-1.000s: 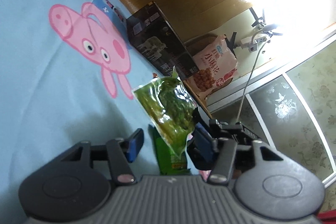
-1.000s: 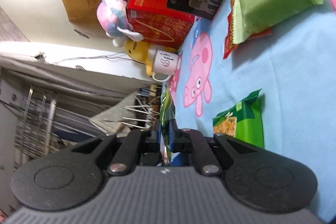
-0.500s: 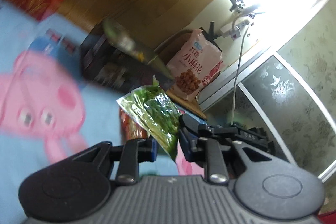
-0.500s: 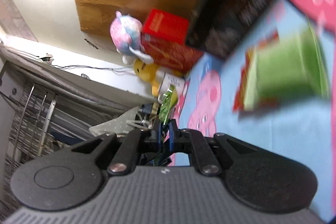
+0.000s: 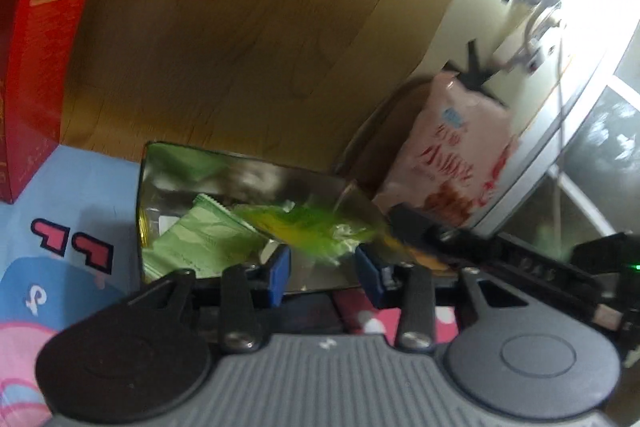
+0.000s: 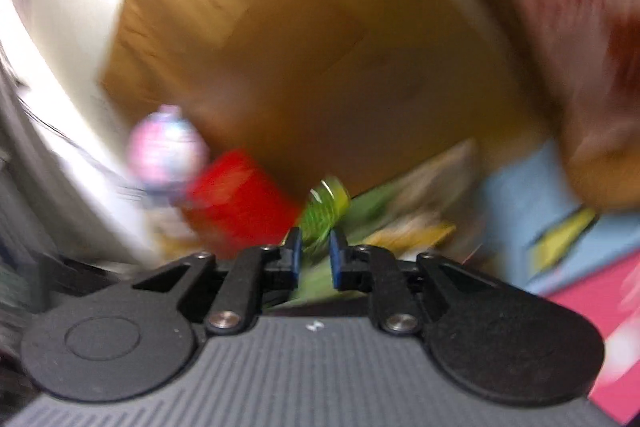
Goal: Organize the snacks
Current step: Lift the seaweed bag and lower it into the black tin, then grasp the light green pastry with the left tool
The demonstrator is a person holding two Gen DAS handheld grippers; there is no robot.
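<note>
A clear green snack packet [image 5: 316, 227] hangs over the open black box [image 5: 160, 163], blurred by motion. A pale green packet [image 5: 200, 239] lies inside the box. My left gripper [image 5: 322, 267] is open, its blue pads on either side of the packet's lower edge and apart from it. In the right wrist view my right gripper [image 6: 314, 257] has its pads slightly apart with the green packet [image 6: 324, 207] between them; the view is heavily blurred.
A red box [image 5: 36, 59] stands at the left on the blue cartoon cloth [image 5: 60, 187]. A pink snack bag [image 5: 452, 155] leans in a basket at the right. A wooden panel [image 5: 240, 27] is behind. A plush toy [image 6: 164, 155] shows in the right wrist view.
Both grippers have swung with the green packet toward the open black box. The left jaws have opened from the packet; the right jaws have parted slightly.
</note>
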